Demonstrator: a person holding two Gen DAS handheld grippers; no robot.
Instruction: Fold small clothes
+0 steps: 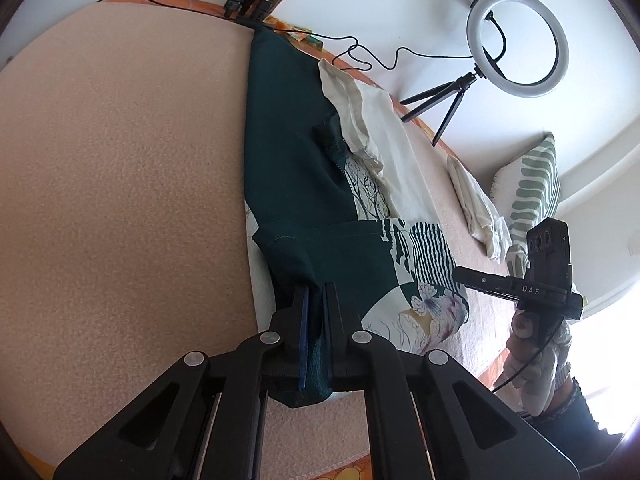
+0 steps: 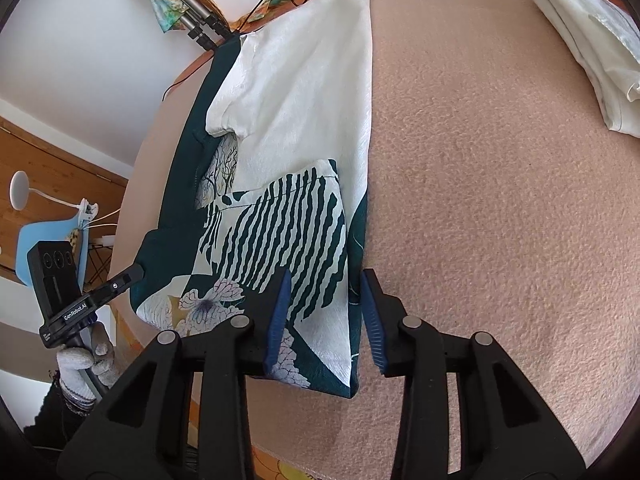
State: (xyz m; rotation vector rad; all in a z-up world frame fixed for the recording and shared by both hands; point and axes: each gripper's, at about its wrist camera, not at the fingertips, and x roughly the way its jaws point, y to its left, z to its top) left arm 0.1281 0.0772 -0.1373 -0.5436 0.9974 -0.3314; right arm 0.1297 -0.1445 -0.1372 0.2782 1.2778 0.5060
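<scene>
Gripping: your left tool (image 1: 314, 300) is pinching the shirt's (image 1: 288, 168) near green corner; right tool (image 2: 326, 316) is straddling its striped hem, unclamped; next, clamp and fold.

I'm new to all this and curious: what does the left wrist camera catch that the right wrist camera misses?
Only the left wrist view shows the ring light on its small tripod and a striped cushion. Only the right wrist view shows a blue chair and a white lamp. Both show the green and white patterned garment on the pink blanket, and folded cream cloth.
</scene>
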